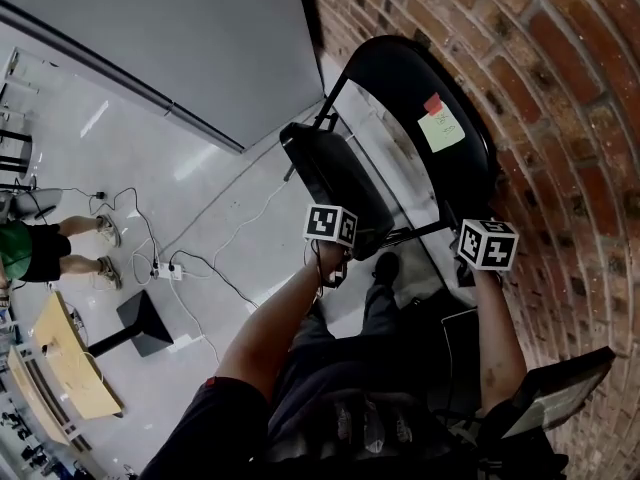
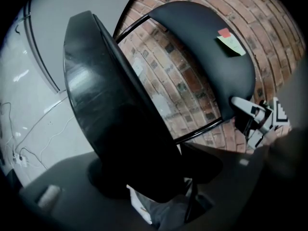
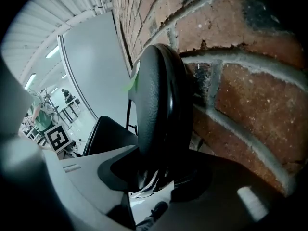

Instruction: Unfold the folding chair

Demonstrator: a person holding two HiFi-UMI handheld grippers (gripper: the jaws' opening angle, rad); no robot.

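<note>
The black folding chair stands against the brick wall, its round backrest [image 1: 420, 93] carrying a green and red sticky note [image 1: 441, 126]. Its seat [image 1: 335, 183] is tilted up, away from the backrest. My left gripper [image 2: 154, 177] is shut on the lower edge of the seat [image 2: 115, 124], which fills the gap between the jaws. My right gripper [image 3: 154, 177] is shut on the rim of the backrest [image 3: 159, 100], close to the bricks. In the head view both marker cubes show, the left one [image 1: 331, 225] by the seat and the right one [image 1: 487, 243] by the backrest.
A brick wall [image 1: 560, 118] runs right behind the chair. Cables and a power strip [image 1: 165, 268] lie on the pale floor to the left. A person [image 1: 40, 248] stands at far left, near a wooden table [image 1: 70, 368] and a black stand base [image 1: 145, 323].
</note>
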